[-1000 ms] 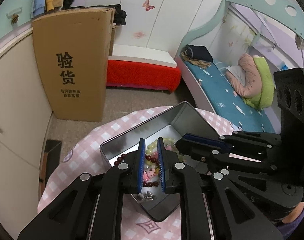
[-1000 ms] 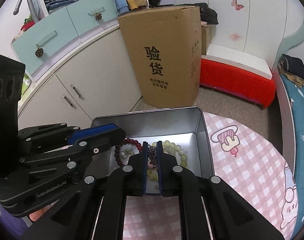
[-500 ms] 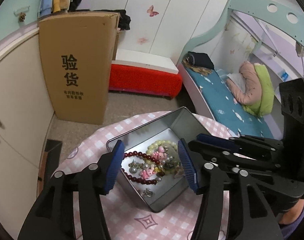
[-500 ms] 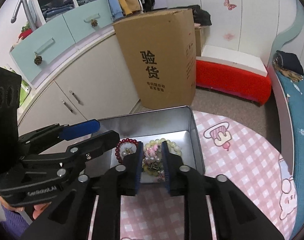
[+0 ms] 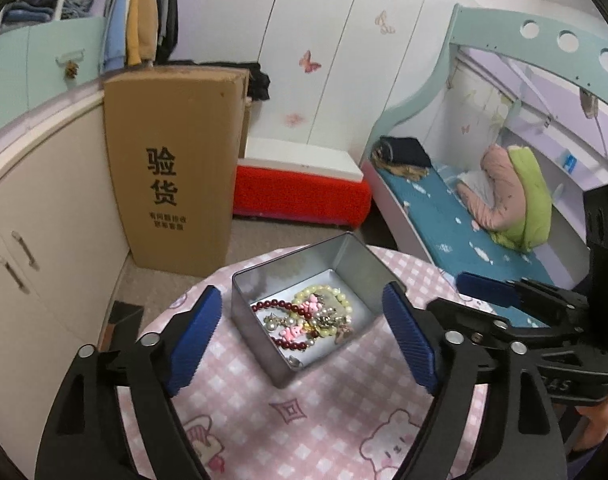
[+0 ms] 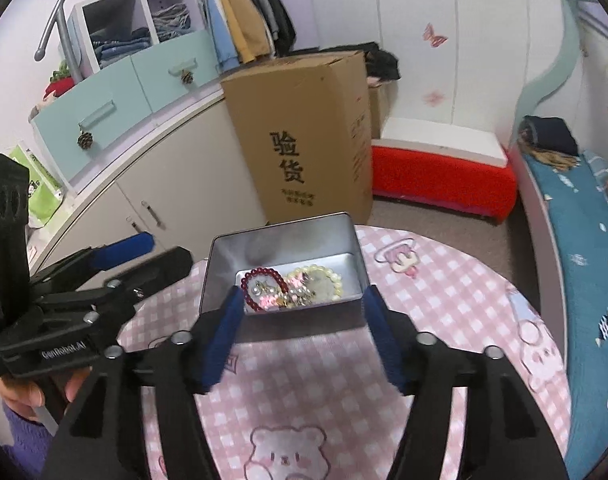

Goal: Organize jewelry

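An open silver tin (image 5: 255, 340) (image 6: 279, 240) sits on the pink checked tablecloth (image 5: 304, 420) (image 6: 444, 280). In it lie a dark red bead bracelet (image 5: 279, 305) (image 6: 259, 272), a pale bead bracelet (image 5: 324, 290) (image 6: 324, 270) and pink charms (image 5: 291, 332), all tangled together. My left gripper (image 5: 300, 291) hovers above and short of the tin. Its jaws are opening wide, with nothing between the pads. My right gripper (image 6: 303, 292) hangs over the tin's near edge, also opening and holding nothing. Each gripper shows at the side of the other's view.
A tall cardboard box (image 5: 171, 184) (image 6: 304, 140) stands on the floor behind the table, beside cream cupboards (image 5: 23, 220). A red bench (image 5: 299, 192) and a bed (image 5: 444, 208) lie beyond. A person's hand (image 6: 23, 396) holds the left gripper's handle.
Both grippers were shut low over the jewelry in the tin. They have opened and drawn back and up out of it. The jewelry stays in the tin.
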A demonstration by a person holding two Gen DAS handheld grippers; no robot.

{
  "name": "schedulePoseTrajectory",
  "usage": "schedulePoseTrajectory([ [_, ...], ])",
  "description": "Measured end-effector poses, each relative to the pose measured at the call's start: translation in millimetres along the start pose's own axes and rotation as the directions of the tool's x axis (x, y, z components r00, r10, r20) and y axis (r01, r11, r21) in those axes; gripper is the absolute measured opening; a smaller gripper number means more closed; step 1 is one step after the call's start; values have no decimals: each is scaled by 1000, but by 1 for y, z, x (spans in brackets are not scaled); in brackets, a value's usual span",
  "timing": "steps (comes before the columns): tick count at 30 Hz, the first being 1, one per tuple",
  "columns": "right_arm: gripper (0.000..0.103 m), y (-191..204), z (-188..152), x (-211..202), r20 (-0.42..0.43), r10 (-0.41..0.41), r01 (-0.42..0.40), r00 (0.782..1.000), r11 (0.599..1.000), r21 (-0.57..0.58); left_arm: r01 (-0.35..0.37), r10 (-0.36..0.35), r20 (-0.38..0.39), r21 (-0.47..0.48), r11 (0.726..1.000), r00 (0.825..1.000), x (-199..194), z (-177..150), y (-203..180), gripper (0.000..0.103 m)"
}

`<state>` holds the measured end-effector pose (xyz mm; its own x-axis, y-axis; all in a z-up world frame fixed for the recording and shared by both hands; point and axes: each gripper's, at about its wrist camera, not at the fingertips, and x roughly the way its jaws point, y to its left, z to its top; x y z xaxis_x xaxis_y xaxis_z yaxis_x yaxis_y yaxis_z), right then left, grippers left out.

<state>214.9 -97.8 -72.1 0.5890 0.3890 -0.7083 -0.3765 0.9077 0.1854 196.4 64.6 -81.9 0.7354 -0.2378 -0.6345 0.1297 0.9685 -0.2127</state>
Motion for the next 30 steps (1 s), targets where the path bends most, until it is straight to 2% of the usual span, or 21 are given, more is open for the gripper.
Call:
schedulePoseTrajectory([
  [2, 79, 2, -8, -13, 24, -3, 2, 1000, 1000, 9, -11, 11, 18, 1, 1000, 1000, -11, -5, -4, 84],
  [11, 88, 31, -40, -82, 177, -93, 104, 980, 993, -49, -82, 72, 125, 74, 994, 990, -70, -30, -31, 86],
  [15, 90, 41, -53, -106, 231, -121, 137, 965, 989, -57, -97, 82, 170, 83, 992, 982, -98, -38, -44, 87],
  [24, 92, 52, -76, -158, 357, -189, 212, 915, 977, -27, -138, 97, 265, 139, 981, 959, -148, -52, -72, 90],
  [30, 93, 59, -91, -187, 420, -193, 216, 887, 976, -8, -127, 78, 301, 147, 981, 950, -174, -57, -79, 91],
])
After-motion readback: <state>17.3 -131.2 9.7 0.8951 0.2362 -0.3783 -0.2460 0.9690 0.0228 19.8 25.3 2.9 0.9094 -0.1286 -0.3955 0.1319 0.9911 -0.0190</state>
